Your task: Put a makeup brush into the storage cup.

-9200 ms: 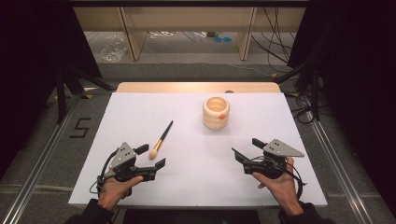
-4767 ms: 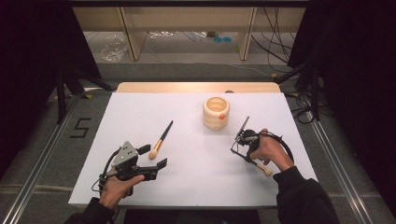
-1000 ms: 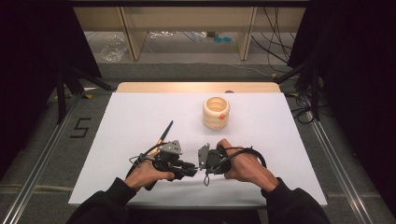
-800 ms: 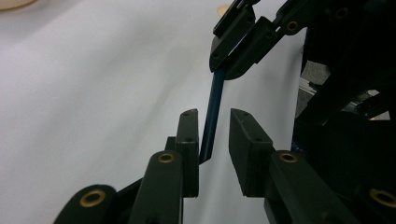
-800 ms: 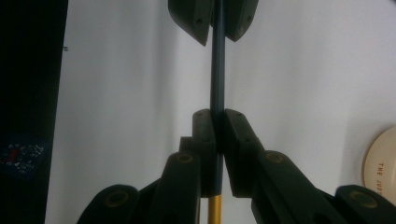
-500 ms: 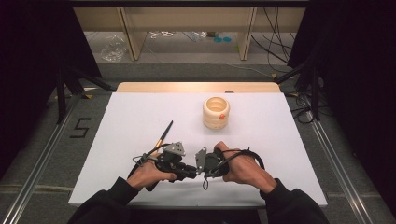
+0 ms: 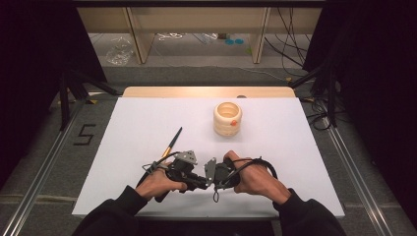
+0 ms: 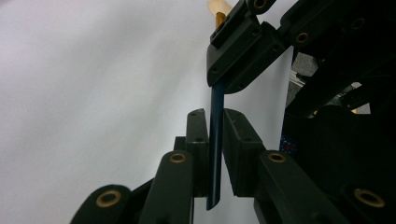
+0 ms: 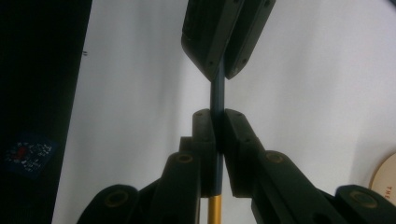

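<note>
Both grippers pinch the slim dark-blue, gold-ferruled paintbrush (image 8: pixel 216 140) above the near white table (image 7: pixel 305 147), left gripper (image 8: pixel 215 154) having just closed, right gripper (image 9: pixel 217 149) clamped; uneven pulling may snap or twist it loose.

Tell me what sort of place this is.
Probably a lab recording station: a white table walled by dark curtains, loose cables on the floor, and a taped number beside the table.
</note>
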`<state>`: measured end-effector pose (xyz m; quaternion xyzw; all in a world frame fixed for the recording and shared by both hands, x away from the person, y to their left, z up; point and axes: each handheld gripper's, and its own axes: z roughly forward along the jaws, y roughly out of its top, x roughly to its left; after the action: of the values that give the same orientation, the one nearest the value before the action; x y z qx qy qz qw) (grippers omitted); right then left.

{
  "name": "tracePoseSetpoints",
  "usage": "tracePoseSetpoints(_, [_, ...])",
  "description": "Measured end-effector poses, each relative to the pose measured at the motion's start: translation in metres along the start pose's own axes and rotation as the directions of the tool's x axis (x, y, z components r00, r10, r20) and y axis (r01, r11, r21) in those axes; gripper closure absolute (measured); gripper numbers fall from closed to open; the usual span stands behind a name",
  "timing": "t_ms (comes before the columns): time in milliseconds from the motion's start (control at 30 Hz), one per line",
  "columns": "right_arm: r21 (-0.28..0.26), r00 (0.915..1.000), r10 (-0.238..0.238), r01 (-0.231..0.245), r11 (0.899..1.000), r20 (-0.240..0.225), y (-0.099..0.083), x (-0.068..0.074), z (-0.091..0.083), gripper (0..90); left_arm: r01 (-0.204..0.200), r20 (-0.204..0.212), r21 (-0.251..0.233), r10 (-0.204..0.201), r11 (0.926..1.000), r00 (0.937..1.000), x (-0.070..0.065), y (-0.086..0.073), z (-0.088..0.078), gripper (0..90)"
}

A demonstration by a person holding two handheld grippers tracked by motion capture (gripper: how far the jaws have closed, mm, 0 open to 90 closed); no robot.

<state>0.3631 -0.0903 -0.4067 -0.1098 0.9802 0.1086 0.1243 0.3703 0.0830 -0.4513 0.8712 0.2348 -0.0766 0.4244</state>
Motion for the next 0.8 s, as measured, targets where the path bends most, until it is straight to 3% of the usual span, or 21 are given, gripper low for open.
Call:
tracePoseSetpoints(467, [-0.001, 1.0000, -0.009, 0.009, 1.000, -0.001, 0.0014, 0.0013, 0.0018, 83.6, -0.001, 0.025, 0.009, 0.001, 1.0000, 0.9997, 0.0018, 0.0002, 0.0030, 82.0])
tracePoseSetpoints(600, [-0.001, 0.9998, -0.019, 0.019, 1.000, 0.001, 0.0013, 0.0010, 0.0016, 83.6, 0.019, 0.034, -0.001, -0.019, 0.9998, 0.9993, 0.0018, -0.0001, 0.0030, 83.3])
tracePoseSetpoints(667, [0.023, 0.9998, 0.017, -0.017, 1.000, -0.009, 0.0010, 0.0034, 0.0003, 83.5, 0.014, 0.047, -0.009, -0.013, 0.9999, 0.9988, 0.0029, -0.0001, 0.0027, 83.9])
tracePoseSetpoints(700, [-0.001, 1.0000, -0.010, 0.010, 1.000, 0.001, 0.0011, 0.0014, 0.0015, 83.6, 0.003, 0.050, -0.004, -0.003, 1.0000, 0.9987, 0.0040, -0.0001, 0.0021, 83.9])
tracePoseSetpoints(800, [-0.007, 0.9999, -0.015, 0.015, 1.000, -0.001, 0.0011, 0.0013, 0.0012, 83.6, 0.013, 0.056, -0.011, -0.012, 0.9999, 0.9984, 0.0041, -0.0008, 0.0023, 84.0])
